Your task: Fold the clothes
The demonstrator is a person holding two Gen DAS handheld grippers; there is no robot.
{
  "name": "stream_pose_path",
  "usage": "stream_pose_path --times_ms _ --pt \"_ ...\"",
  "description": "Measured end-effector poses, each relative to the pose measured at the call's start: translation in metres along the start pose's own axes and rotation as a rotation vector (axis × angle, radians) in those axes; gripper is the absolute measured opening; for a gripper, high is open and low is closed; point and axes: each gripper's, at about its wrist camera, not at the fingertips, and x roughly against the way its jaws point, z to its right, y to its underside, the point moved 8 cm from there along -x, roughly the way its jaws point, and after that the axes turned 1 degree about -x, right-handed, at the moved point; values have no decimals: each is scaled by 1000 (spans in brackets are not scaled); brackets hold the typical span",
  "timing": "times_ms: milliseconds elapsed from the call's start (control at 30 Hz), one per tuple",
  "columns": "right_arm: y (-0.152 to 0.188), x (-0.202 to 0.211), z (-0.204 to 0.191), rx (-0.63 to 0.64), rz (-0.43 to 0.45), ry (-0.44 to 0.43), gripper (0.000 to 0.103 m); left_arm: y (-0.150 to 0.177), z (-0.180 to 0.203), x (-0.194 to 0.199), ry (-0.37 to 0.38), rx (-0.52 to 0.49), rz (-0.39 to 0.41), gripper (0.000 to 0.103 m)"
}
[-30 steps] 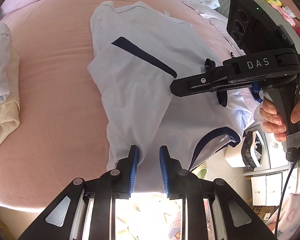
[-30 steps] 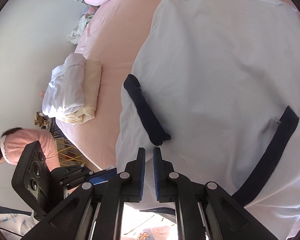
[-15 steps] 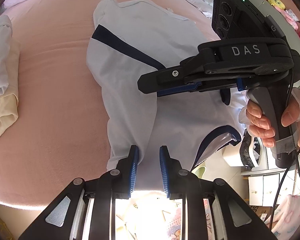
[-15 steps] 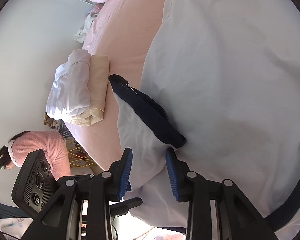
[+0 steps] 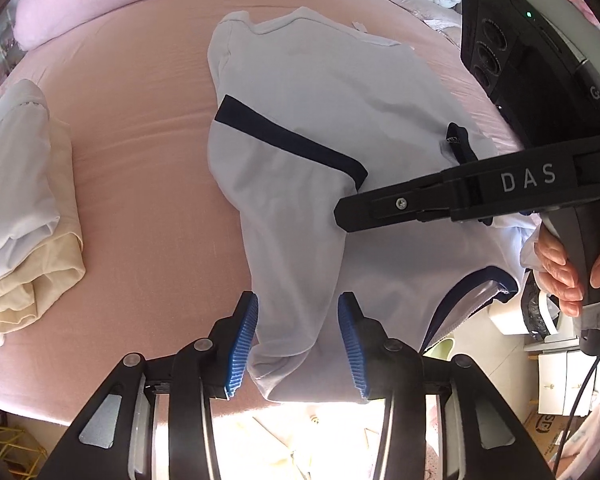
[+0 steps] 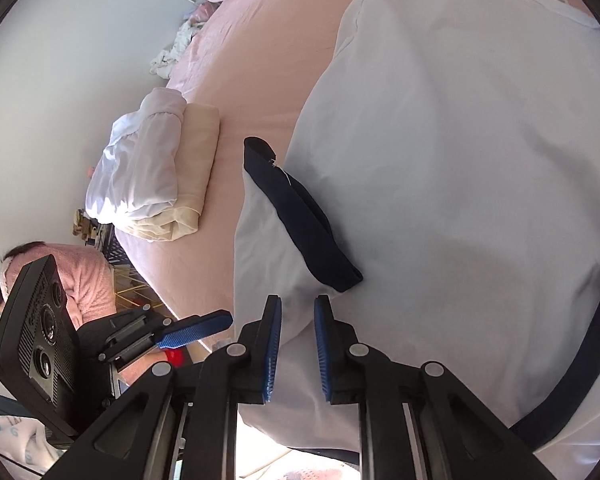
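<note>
Pink bed (image 5: 148, 128) carries the white shirt (image 5: 340, 92); left tool (image 5: 298, 340) opening, sleeve loose between its pads; right tool (image 6: 298, 350) closing over shirt fabric.

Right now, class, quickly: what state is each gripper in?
Left gripper: jaws opening, clear of the shirt sleeve between them.
Right gripper: jaws closing, shirt fabric between them; a firm pinch cannot be told.

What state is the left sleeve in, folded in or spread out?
Folded in. The sleeve, with its navy cuff, lies across the shirt body, not out on the bed.
</note>
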Motion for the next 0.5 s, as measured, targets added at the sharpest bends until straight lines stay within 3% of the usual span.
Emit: stream_pose_path --times_ms 67,133,200,300,367,433,500 --pt "2 1 5 -41 -11 -14 16 -3 0 -6 9 11 -18 56" --pt "6 0 11 -101 -32 -44 18 -5 0 -15 17 20 -44 57" --pt "8 -1 16 -152 -37 -79 33 -6 1 -23 38 34 -56 57" --pt "9 -1 20 -201 -39 -117 34 -11 4 -26 89 32 -9 56" --pt "8 -2 19 -210 -43 -126 35 -13 4 -28 107 34 -8 54" --pt "7 -2 18 -215 -48 -134 36 -12 2 -27 123 44 -8 40" --pt "5 -3 16 -218 -50 -144 42 -11 -1 -27 129 50 -9 34"
